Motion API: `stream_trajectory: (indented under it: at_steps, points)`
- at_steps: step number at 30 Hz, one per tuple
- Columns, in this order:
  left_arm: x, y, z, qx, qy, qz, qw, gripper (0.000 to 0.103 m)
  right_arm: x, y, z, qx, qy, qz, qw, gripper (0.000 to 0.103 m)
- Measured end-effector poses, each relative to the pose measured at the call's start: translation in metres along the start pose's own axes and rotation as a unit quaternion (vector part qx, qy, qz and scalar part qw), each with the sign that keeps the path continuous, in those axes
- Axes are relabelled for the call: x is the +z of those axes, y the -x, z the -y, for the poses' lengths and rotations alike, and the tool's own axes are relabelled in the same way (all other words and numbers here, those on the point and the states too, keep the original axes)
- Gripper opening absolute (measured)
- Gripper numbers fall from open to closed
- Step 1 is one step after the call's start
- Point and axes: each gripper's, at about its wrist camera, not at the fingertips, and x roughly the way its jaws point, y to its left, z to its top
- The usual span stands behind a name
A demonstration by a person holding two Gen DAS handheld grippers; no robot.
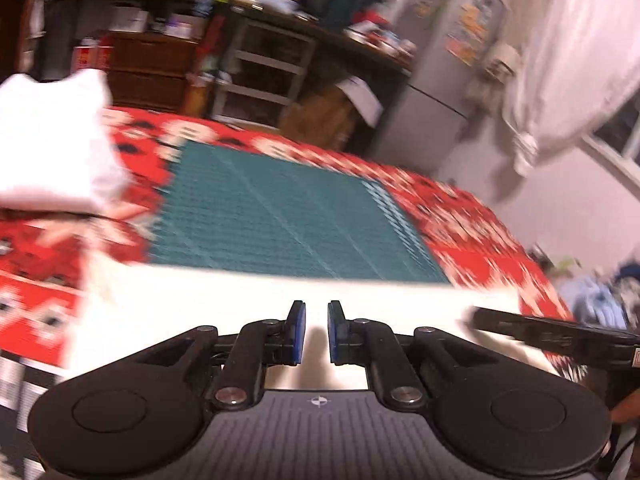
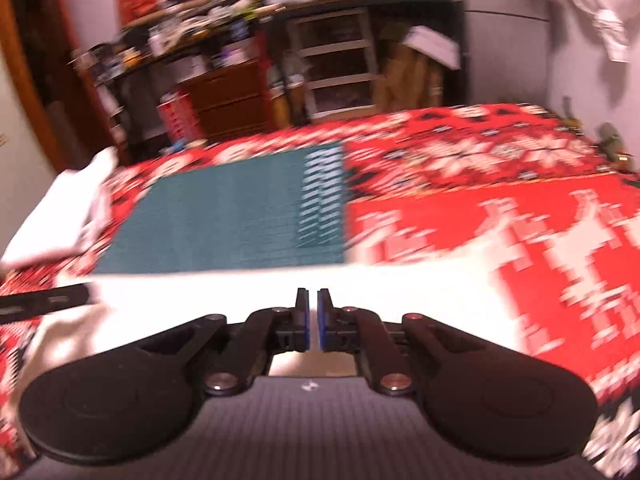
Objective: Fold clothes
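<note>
White garment (image 1: 256,296) spread on red patterned blanket (image 2: 460,236), near edge of green cutting mat (image 1: 280,216).
Left gripper (image 1: 316,332): narrow gap, nothing visibly held. Right gripper (image 2: 312,320): nearly closed; grip on cloth indeterminate. Folded white stack (image 1: 52,144) far left.

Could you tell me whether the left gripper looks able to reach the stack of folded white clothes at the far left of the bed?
Probably yes. The left gripper sits over the white garment, and the folded white stack lies to its left with only the red patterned blanket between them.
</note>
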Motion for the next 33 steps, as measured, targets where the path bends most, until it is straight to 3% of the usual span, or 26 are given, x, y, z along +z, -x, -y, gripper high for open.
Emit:
stream_trajectory:
  at_steps: [4,8,12,14,15,17,19,24,27,30,33]
  points:
    - [-0.012,-0.001,0.022,0.003,-0.043,0.001,0.9991,0.013,-0.022,0.001,-0.043,-0.009,0.046,0.004,0.999,0.01]
    - [-0.022,0.007,0.026,0.026,-0.08,0.005,0.9964,0.013,-0.029,0.011,-0.041,-0.031,0.064,0.014,0.997,0.008]
    - [-0.029,0.028,-0.006,0.038,-0.056,0.01,0.9977,0.013,-0.031,0.023,-0.014,-0.056,0.053,0.019,0.997,0.006]
    - [-0.032,0.041,-0.023,0.04,-0.024,0.008,0.9989,0.007,-0.032,0.031,0.011,-0.073,0.033,0.018,0.997,0.007]
    - [-0.032,0.047,-0.029,0.039,-0.007,0.007,0.9992,0.007,-0.033,0.035,0.023,-0.08,0.024,0.018,0.996,0.001]
    - [-0.032,0.056,-0.032,0.042,0.011,0.013,0.999,0.007,-0.033,0.045,0.03,-0.076,0.011,0.024,0.997,0.0]
    - [-0.03,0.058,-0.024,0.029,0.012,0.019,0.9993,0.008,-0.034,0.055,0.036,-0.071,-0.001,0.029,0.997,0.007]
    - [-0.028,0.04,0.013,-0.012,-0.022,0.015,0.9996,0.009,-0.038,0.052,-0.009,-0.026,0.019,0.025,0.999,0.007]
    - [-0.036,0.026,0.023,-0.01,-0.035,-0.001,0.9993,0.009,-0.043,0.042,-0.045,-0.006,0.047,0.017,0.999,0.006]
    - [-0.043,0.032,0.011,-0.008,-0.033,-0.003,0.9994,0.008,-0.051,0.038,-0.053,-0.011,0.054,0.011,0.998,0.002]
    - [-0.049,0.048,-0.009,-0.008,-0.017,-0.005,0.9998,0.005,-0.054,0.047,-0.028,-0.023,0.028,0.014,0.999,0.002]
